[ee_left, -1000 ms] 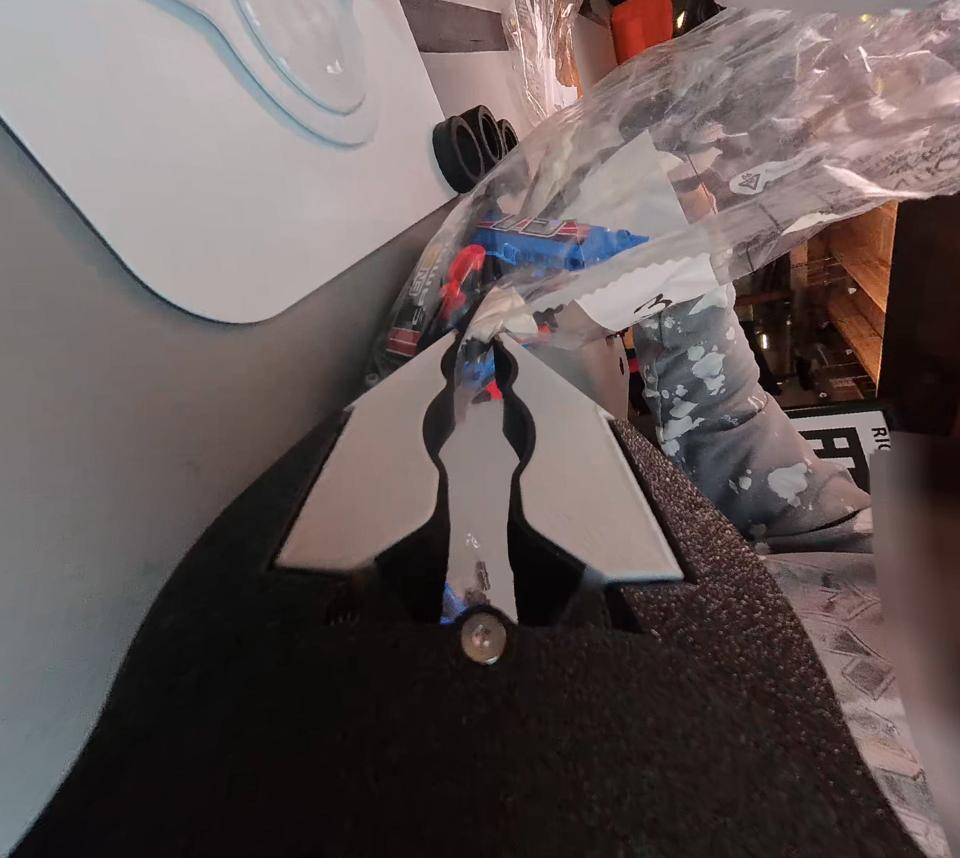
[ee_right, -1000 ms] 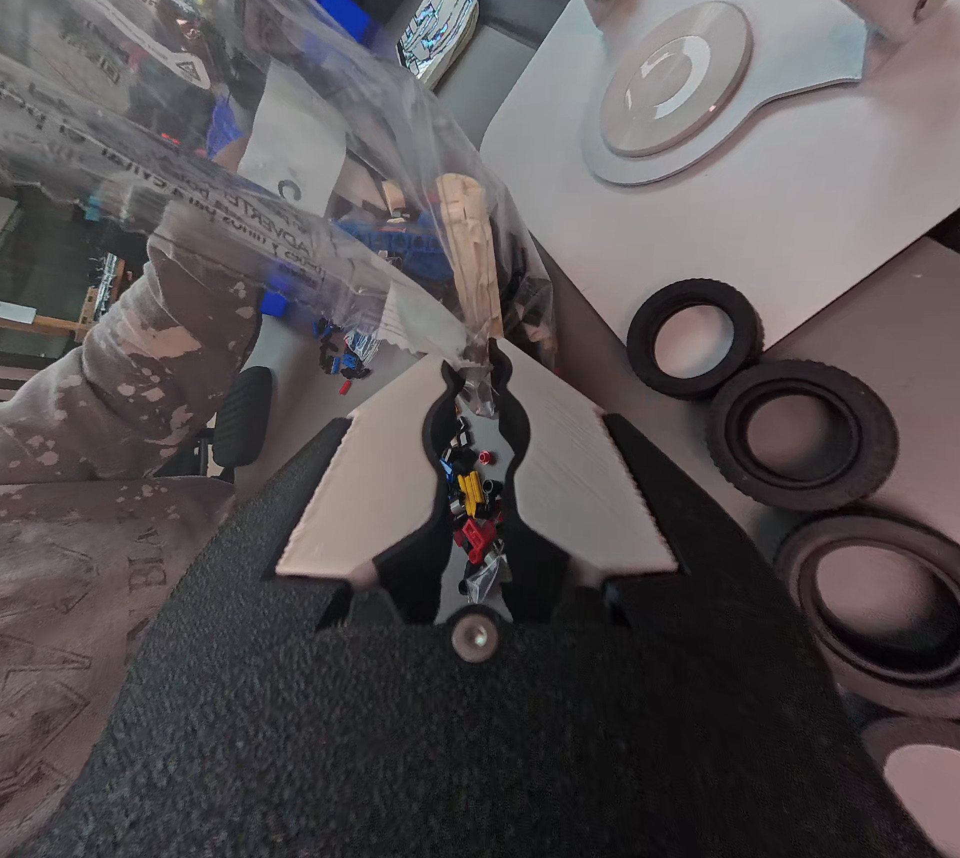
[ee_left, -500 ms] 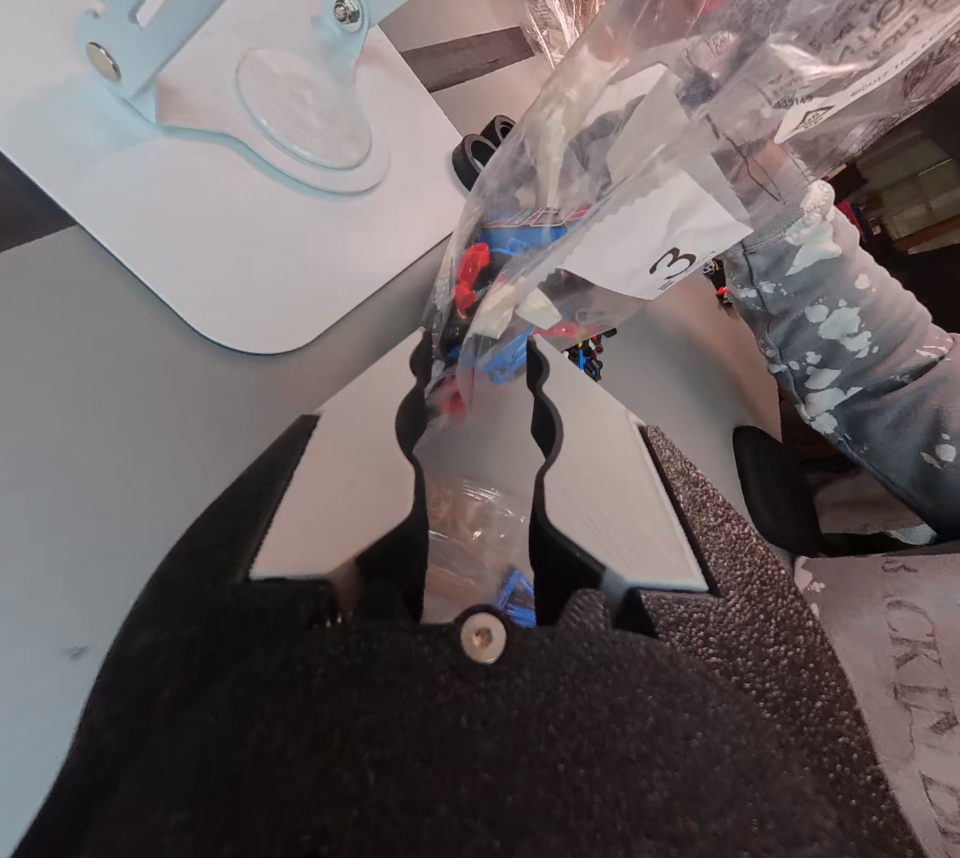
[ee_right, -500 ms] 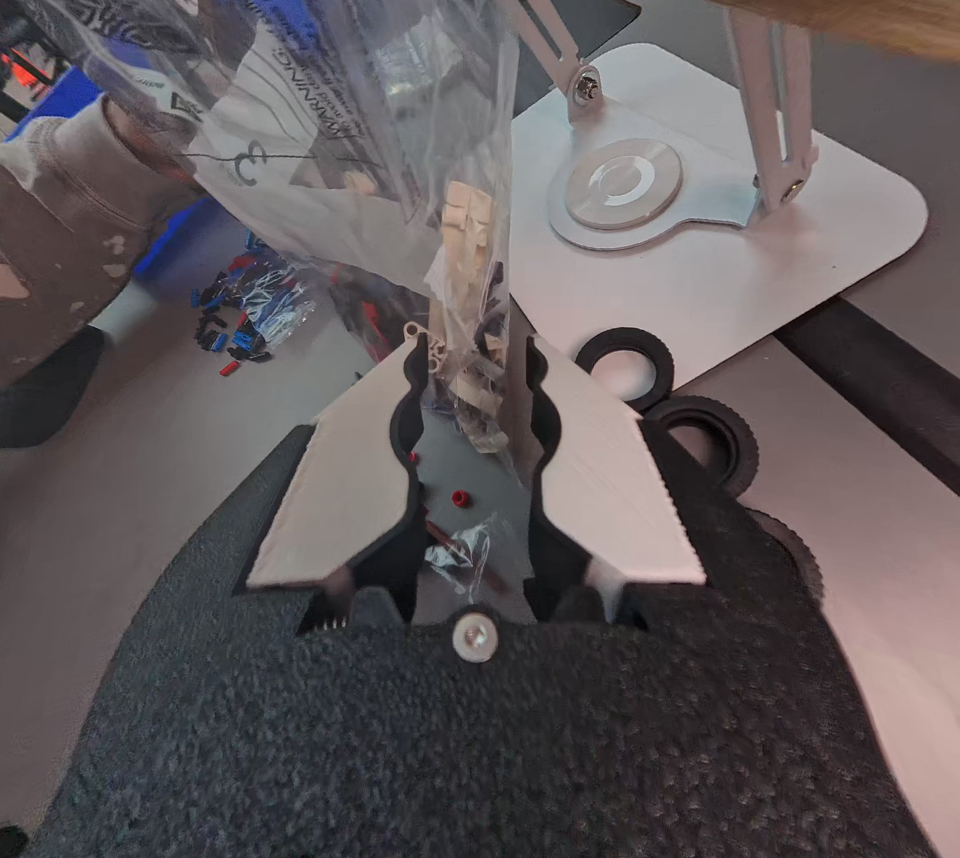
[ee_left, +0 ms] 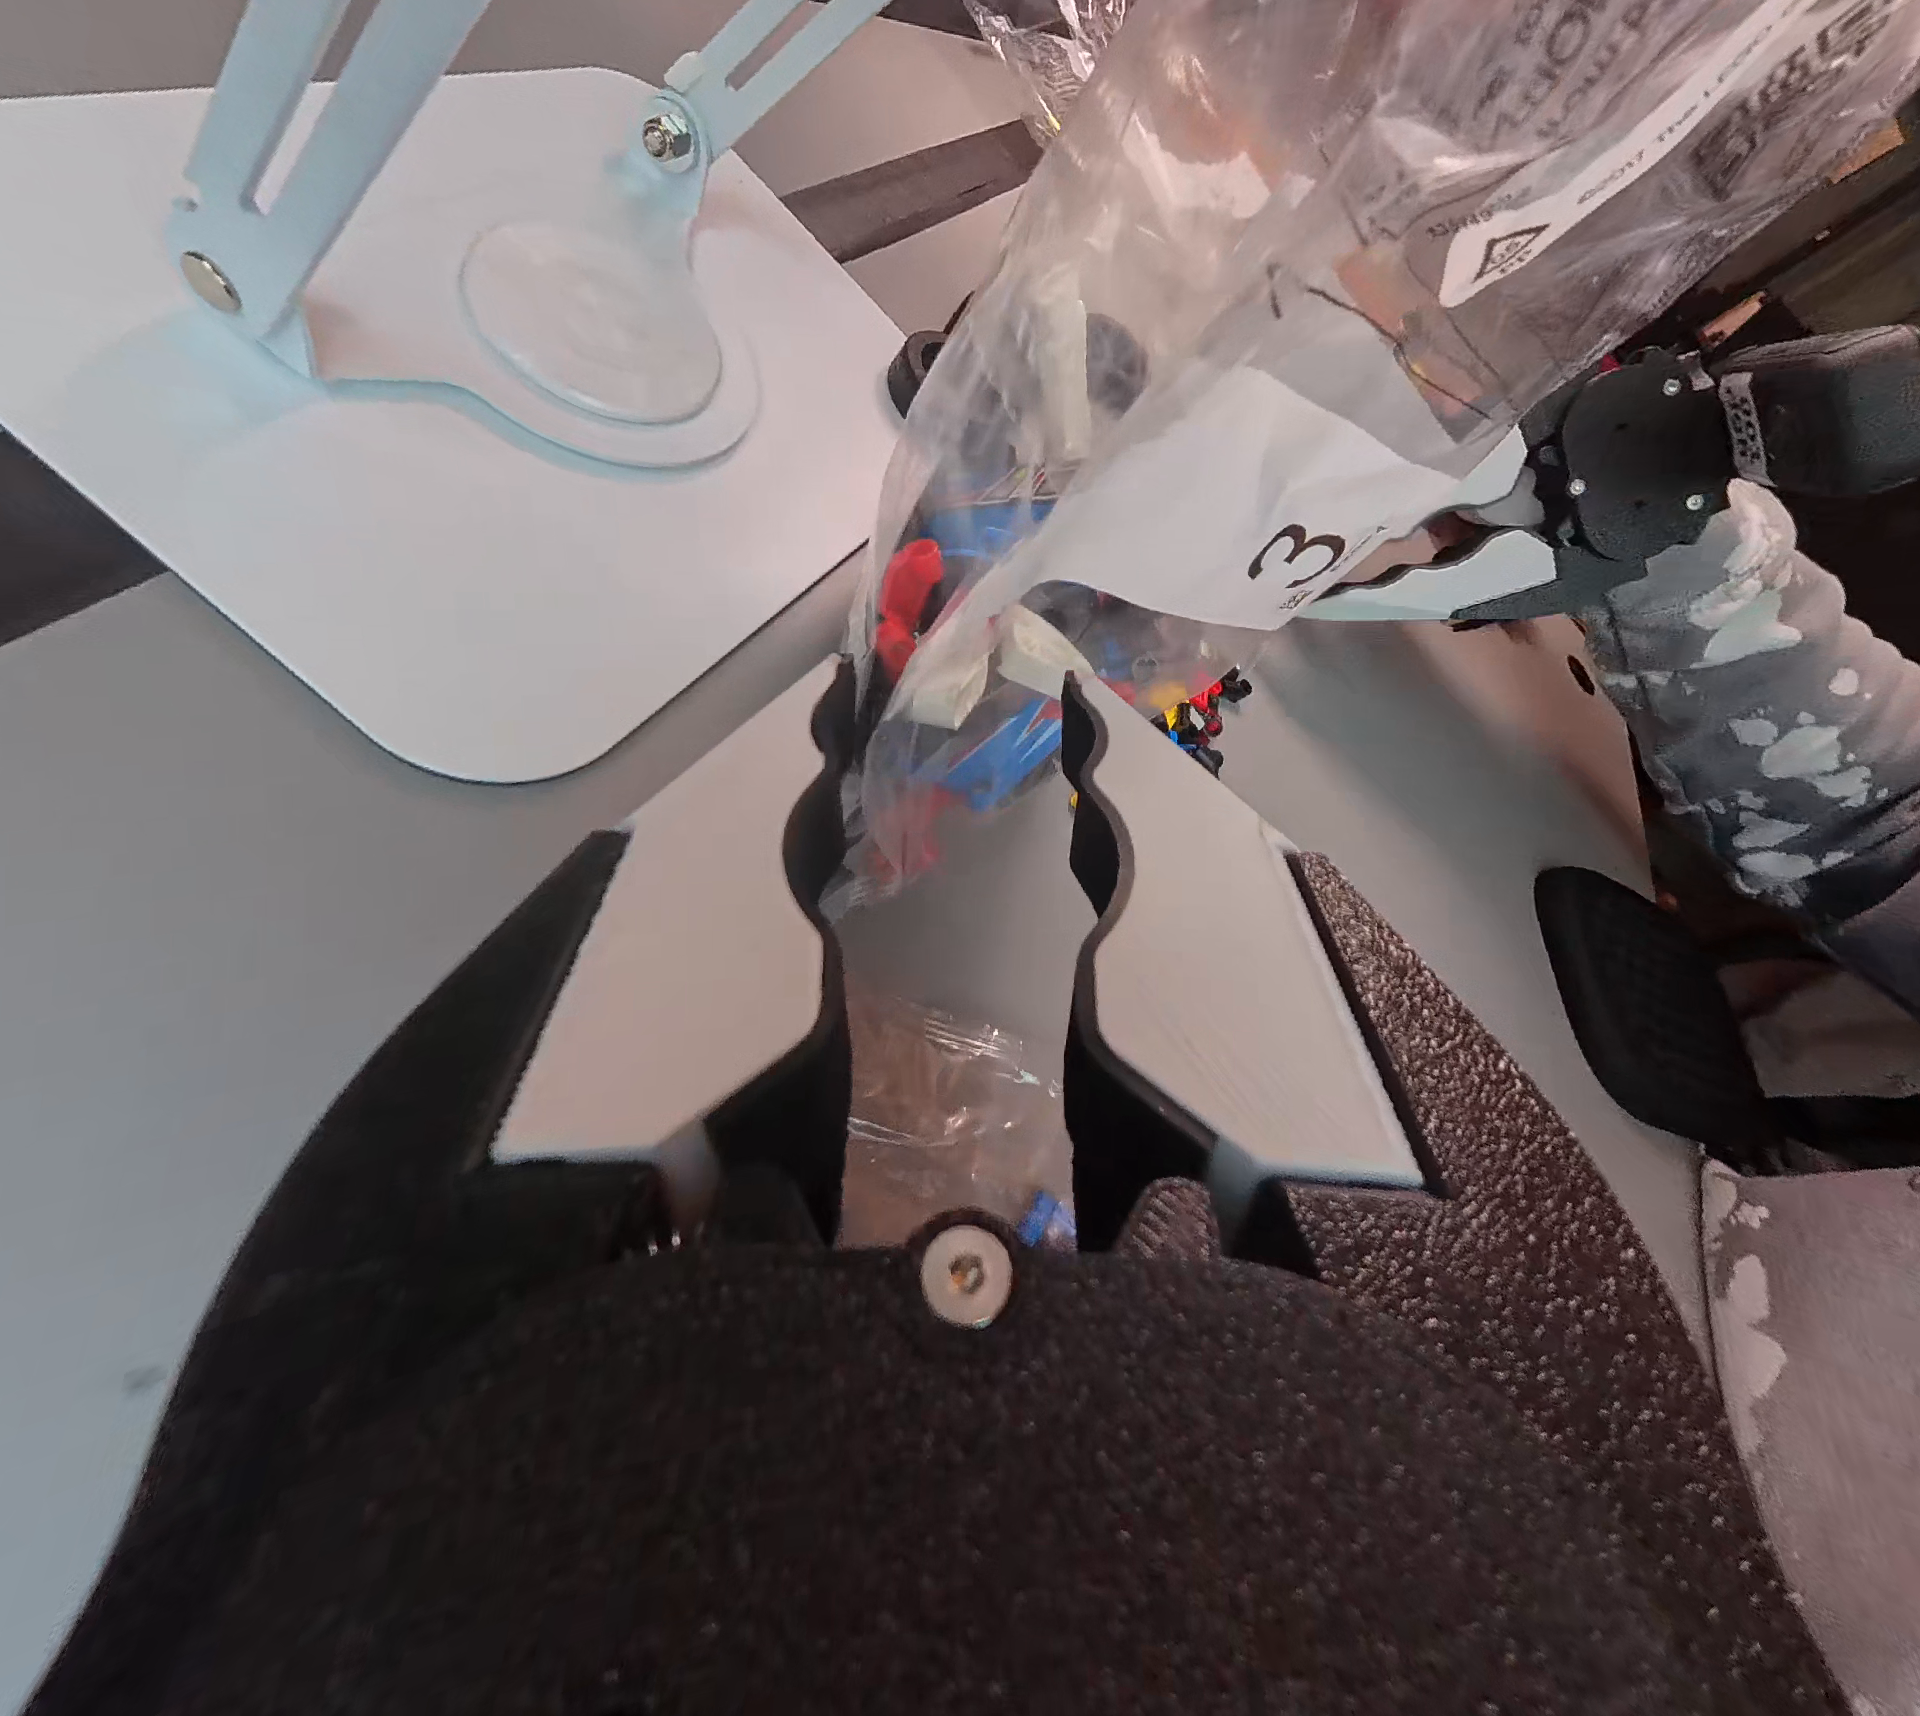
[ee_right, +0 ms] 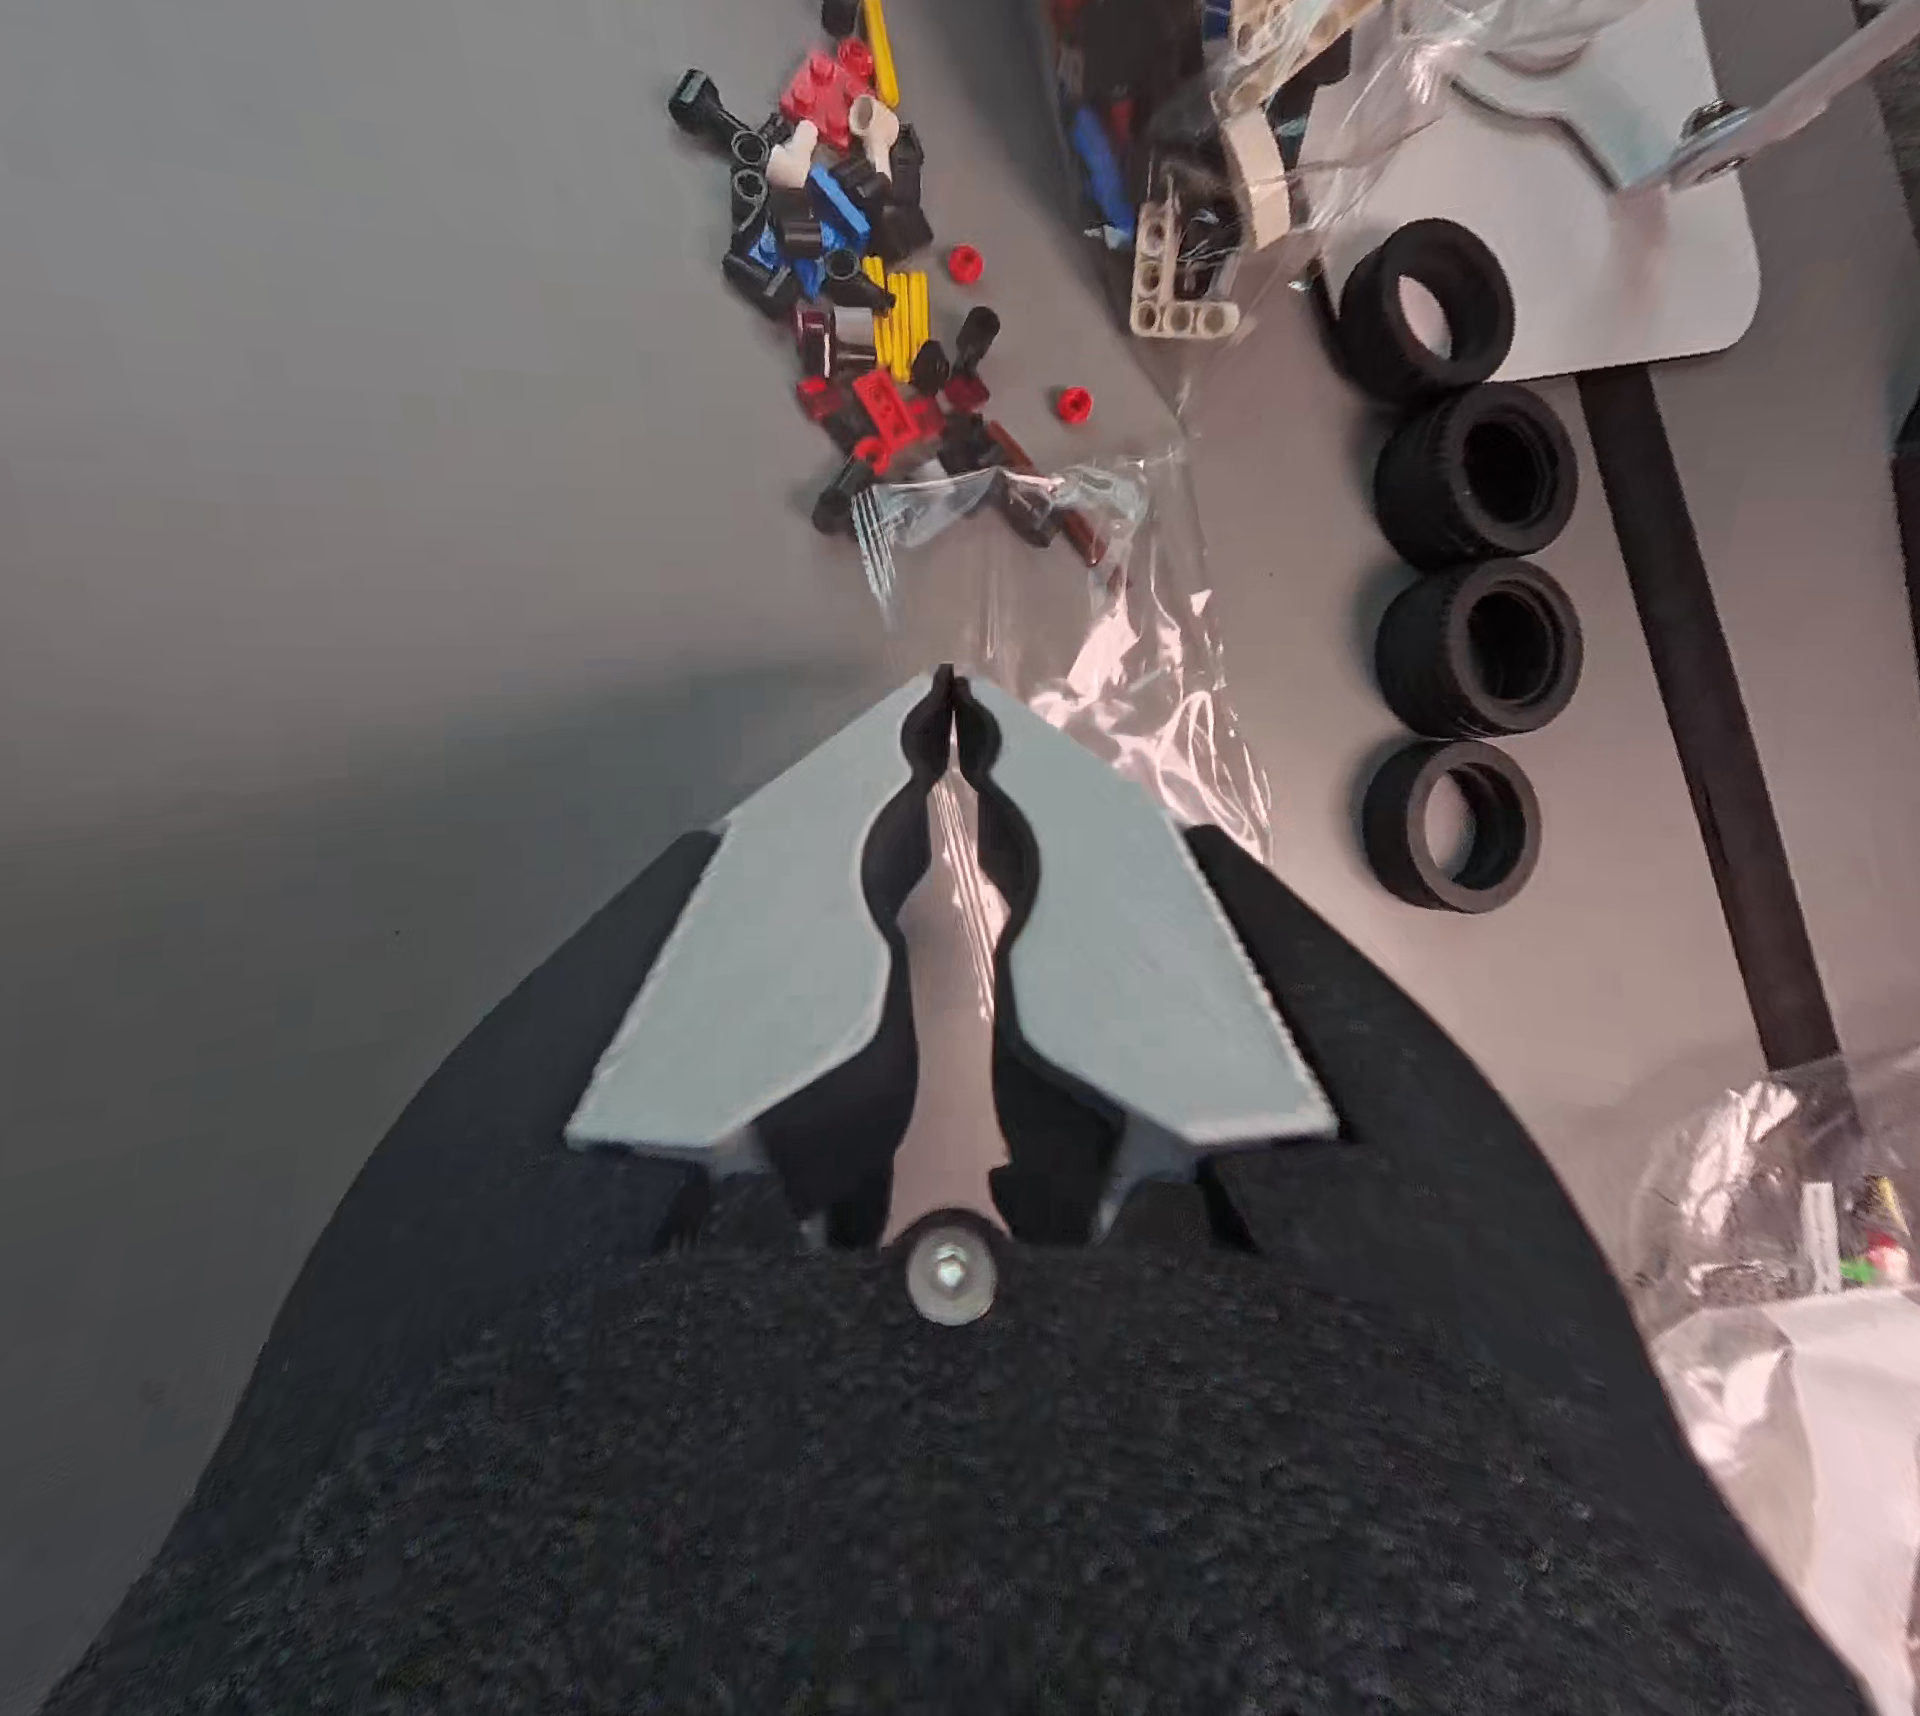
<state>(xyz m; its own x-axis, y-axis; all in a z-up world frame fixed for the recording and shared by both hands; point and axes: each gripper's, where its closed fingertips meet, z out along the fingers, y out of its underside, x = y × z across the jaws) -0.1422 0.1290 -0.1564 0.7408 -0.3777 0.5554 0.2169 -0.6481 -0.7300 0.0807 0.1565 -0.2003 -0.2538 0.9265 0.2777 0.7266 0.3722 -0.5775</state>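
Table point(ee_right: 312, 316): grey, bare at 9 o'clock in the right wrist view.
Stand base point(ee_left: 416, 523): white plate at 10 o'clock of the left wrist view, slotted legs bolted on.
Bag point(ee_left: 1195, 316): clear, full of bricks, hanging from 1 o'clock, lower corner sagging between the left fingers.
Left gripper point(ee_left: 956, 679): fingers spread, bag corner against the left one, not clamped.
Right gripper point(ee_right: 945, 679): tips pressed together, pinching the bag's film edge by its white label.
Tyres point(ee_right: 1475, 658): four, black, rowed at 2 o'clock.
Loose bricks point(ee_right: 842, 243): small pile at 12 o'clock.
Wrapper point(ee_right: 1143, 710): crumpled clear film just beside the right tips.
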